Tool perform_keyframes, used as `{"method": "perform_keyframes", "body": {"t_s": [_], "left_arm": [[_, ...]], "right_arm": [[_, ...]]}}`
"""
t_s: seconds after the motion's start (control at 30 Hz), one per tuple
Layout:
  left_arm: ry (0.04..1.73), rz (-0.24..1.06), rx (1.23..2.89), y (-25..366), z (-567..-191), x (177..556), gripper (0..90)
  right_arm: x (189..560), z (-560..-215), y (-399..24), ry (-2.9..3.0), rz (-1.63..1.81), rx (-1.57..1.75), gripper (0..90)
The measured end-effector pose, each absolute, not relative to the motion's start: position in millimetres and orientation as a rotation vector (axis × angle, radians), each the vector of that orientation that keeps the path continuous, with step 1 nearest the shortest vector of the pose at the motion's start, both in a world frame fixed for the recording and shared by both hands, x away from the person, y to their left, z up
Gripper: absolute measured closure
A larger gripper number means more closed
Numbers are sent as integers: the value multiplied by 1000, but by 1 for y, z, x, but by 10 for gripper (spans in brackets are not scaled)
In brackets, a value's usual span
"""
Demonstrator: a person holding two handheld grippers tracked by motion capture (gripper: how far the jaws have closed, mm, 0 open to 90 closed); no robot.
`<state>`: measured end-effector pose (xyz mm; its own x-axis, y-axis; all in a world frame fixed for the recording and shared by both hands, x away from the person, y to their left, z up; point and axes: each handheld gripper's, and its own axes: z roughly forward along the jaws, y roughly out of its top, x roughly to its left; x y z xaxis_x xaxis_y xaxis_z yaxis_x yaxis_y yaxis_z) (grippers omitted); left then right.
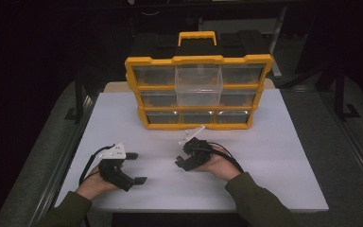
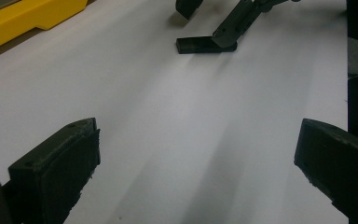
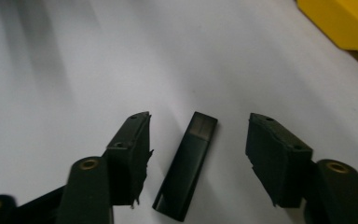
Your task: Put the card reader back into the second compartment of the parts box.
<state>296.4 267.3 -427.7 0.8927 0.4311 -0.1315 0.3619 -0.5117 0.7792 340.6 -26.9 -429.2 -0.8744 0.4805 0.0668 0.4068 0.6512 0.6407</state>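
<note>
R gripper (image 3: pixel 198 154) half-wide around black stick (image 3: pixel 186 165), prob. not touching; L gripper (image 2: pixel 191 163) wide, empty.

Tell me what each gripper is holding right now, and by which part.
Nothing is held. The right gripper straddles a small black stick lying on the white table, pads clear of both its sides. The left gripper is open over bare table.

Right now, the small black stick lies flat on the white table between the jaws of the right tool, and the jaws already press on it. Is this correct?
Not quite. The black stick does lie flat on the white table between the jaws of the right tool, but they do not press on it: the right gripper view shows a gap of bare table on each side of the stick.
</note>
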Motion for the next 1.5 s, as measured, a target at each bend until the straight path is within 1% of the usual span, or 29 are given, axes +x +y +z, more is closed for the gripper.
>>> {"method": "perform_keyframes", "body": {"t_s": [0.03,0.1,0.13,0.2,0.23,0.3,0.6,1.03,1.37,1.5], "left_arm": [[567,98,2159,267,-428,296,0],[569,99,2157,267,-428,296,0],[569,99,2157,267,-428,296,0],[569,99,2158,268,-428,297,0],[569,99,2158,268,-428,297,0],[570,99,2157,267,-428,296,0],[568,99,2160,267,-428,296,0],[566,103,2161,268,-427,296,0],[565,102,2161,268,-427,296,0],[565,102,2161,268,-428,296,0]], "right_arm": [[341,-429,-27,2755,1028,743,408],[341,-431,-26,2778,1018,750,455],[341,-431,-26,2778,1018,750,455],[341,-432,-25,2786,1006,749,508],[341,-432,-25,2786,1006,749,508],[341,-433,-25,2799,995,745,551],[341,-437,-24,2821,954,764,639],[339,-437,-23,2798,923,783,714],[342,-435,-26,2806,950,798,722],[342,-429,-32,2807,970,791,722]]}}
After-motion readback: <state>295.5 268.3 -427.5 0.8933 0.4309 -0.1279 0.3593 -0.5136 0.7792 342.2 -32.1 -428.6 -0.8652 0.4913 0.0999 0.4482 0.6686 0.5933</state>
